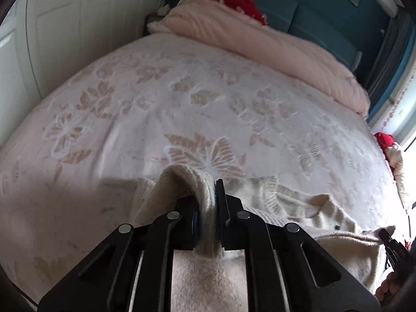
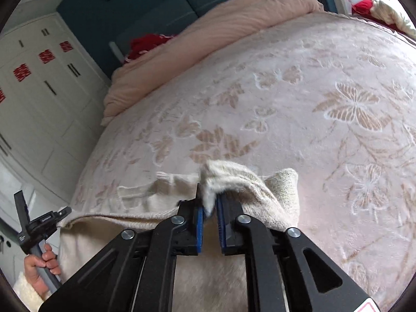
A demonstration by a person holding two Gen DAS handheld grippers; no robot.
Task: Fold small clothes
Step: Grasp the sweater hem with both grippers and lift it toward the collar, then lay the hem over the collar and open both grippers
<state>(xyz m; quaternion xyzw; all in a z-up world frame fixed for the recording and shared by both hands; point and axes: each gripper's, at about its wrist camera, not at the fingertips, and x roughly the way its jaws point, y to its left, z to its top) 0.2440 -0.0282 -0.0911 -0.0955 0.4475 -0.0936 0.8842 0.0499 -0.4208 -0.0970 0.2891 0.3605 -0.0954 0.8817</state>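
Note:
A cream knit sweater [image 1: 312,208] lies on the near part of the bed, under both grippers. My left gripper [image 1: 208,200] is shut on a thick folded edge of it, and the knit fills the gap between the pads. It also shows at the left edge of the right wrist view as the left gripper [image 2: 39,223], held by a hand [image 2: 41,260]. My right gripper [image 2: 209,202] stands slightly open over another bunched edge of the sweater [image 2: 247,179]. A tuft of knit sits loosely between its blue pads [image 2: 199,218]. The right gripper [image 1: 392,241] peeks in at the lower right of the left wrist view.
The bed has a pale pink cover with butterfly patterns [image 1: 182,98]. A rolled pink duvet [image 1: 260,46] and a red item [image 1: 244,2] lie along the blue headboard [image 2: 161,13]. Red and cream clothes [image 2: 384,10] sit at the bed's far edge. White wardrobe doors [image 2: 39,78] stand beside the bed.

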